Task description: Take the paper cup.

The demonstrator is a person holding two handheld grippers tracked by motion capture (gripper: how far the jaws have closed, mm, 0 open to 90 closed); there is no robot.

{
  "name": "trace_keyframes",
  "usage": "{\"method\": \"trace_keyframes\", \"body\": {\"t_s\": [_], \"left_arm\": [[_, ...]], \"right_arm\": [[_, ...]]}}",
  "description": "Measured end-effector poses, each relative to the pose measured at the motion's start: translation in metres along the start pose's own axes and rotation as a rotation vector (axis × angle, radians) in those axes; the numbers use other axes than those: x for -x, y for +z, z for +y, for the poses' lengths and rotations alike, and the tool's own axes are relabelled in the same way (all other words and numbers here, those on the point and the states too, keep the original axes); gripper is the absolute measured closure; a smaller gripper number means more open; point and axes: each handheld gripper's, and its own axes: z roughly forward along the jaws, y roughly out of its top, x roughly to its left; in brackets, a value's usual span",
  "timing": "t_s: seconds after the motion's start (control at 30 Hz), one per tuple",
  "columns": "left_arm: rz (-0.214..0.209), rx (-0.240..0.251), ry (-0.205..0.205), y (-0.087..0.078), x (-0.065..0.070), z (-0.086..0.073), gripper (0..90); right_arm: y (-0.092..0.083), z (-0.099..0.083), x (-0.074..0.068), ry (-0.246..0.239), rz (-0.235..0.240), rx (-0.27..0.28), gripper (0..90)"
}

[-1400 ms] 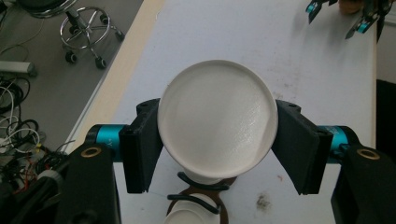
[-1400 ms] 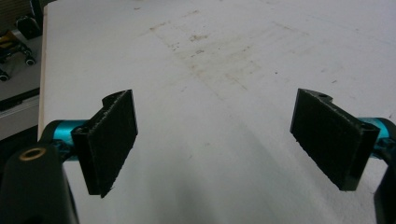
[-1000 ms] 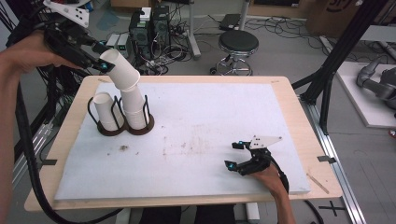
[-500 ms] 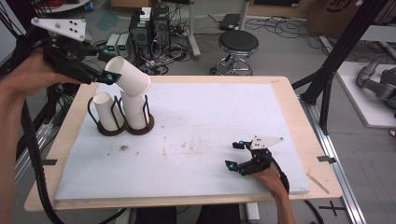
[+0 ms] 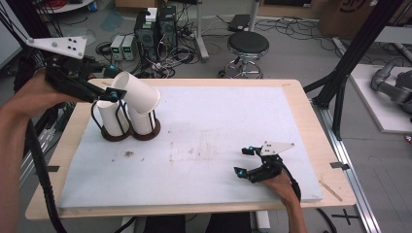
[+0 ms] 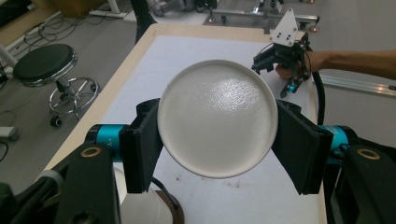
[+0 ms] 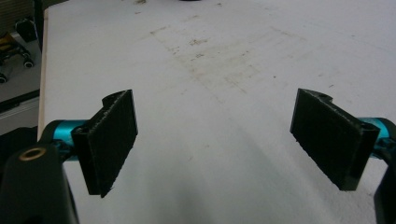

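Right gripper [image 5: 245, 161] rests low on the near right of the white mat [image 5: 218, 145], its jaws spread wide with nothing but stained mat between them; the hand behind it is partly cut off at the near edge of the high view. Its own view adds the ribbed black pads [image 7: 112, 140] and the brownish smears on the mat, which read as faint marks from above.

Farther off, at the far left, the left gripper [image 5: 116, 87] is clamped on a white paper cup [image 5: 138, 94], held tilted on its side above the holders. From above, the cup's mouth faces the far left and its inside is hidden by the jaws and the hand. The left gripper view looks straight onto the cup's round, slightly glossy base [image 6: 217, 116], pinched between the two pads, and shows the right gripper [image 6: 280, 58] beyond it.

Below the held cup, two more white cups [image 5: 109, 116] stand upright in dark wire holders [image 5: 128, 133] with round brown bases, side by side on the mat. The right one is partly covered by the tilted cup, and whether the two touch is hard to make out.
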Motion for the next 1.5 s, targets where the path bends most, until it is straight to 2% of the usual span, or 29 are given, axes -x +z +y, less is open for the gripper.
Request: {"method": "trace_keyframes", "body": {"t_s": [0.07, 0.23, 0.3, 0.43, 0.6, 0.77, 0.93, 1.27, 1.5], "left_arm": [[-0.004, 0.018, 0.002, 0.0, 0.003, -0.005, 36.2], [-0.043, 0.036, 0.003, 0.005, 0.01, -0.019, 36.2], [-0.059, 0.057, -0.003, 0.008, 0.013, -0.024, 36.2], [-0.083, 0.087, -0.012, 0.014, 0.018, -0.034, 36.2], [-0.109, 0.076, -0.021, 0.023, 0.025, -0.046, 36.2], [-0.134, 0.095, -0.04, 0.033, 0.033, -0.059, 36.2], [-0.152, 0.146, -0.068, 0.038, 0.039, -0.074, 36.1], [-0.155, 0.21, -0.121, 0.042, 0.043, -0.104, 36.1], [-0.146, 0.211, -0.145, 0.05, 0.038, -0.119, 36.1]], "right_arm": [[0.0, 0.0, 0.0, 0.002, 0.0, 0.0, 15.3], [0.001, 0.0, 0.001, 0.014, 0.007, -0.005, 15.3], [0.001, 0.0, 0.001, 0.016, 0.009, -0.008, 15.3], [0.001, 0.0, 0.001, 0.006, 0.004, -0.006, 15.3], [0.001, 0.001, 0.001, 0.013, 0.01, -0.013, 15.3], [0.002, 0.001, 0.001, 0.012, 0.007, -0.021, 15.3], [0.002, 0.001, 0.001, 0.007, 0.005, -0.019, 15.3], [0.003, 0.001, 0.0, 0.001, 0.001, -0.03, 15.3], [0.003, 0.001, 0.0, 0.003, 0.005, -0.032, 15.3]]}}
